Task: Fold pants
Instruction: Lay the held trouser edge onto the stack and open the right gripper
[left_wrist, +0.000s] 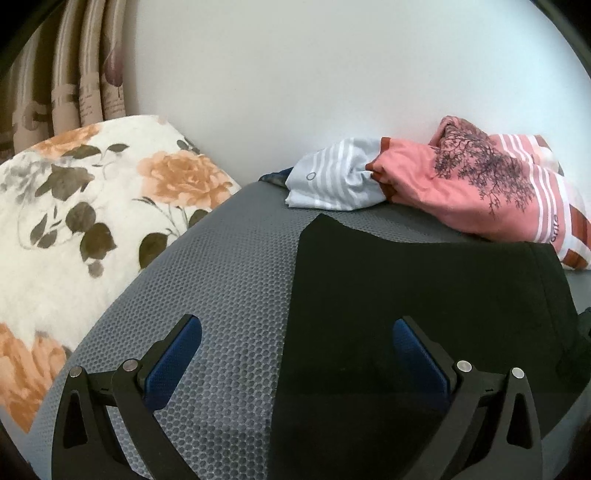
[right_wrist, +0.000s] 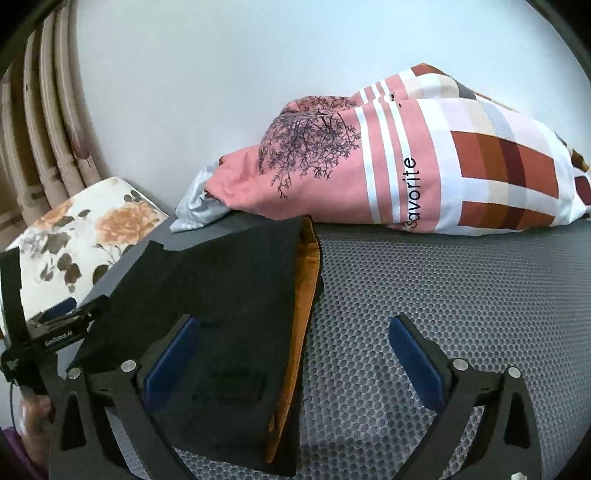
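Black pants lie folded flat on the grey dotted mattress. In the right wrist view the pants show an orange layer along their right edge. My left gripper stands open above the pants' left edge, nothing between its blue pads. My right gripper is open over the pants' right edge, and its pads touch no cloth. The left gripper's body shows at the left of the right wrist view, held by a hand.
A floral blanket lies at the left of the mattress. A pink patterned pillow and a pale striped cloth rest against the white wall. Striped curtains hang at the far left. Bare mattress lies right of the pants.
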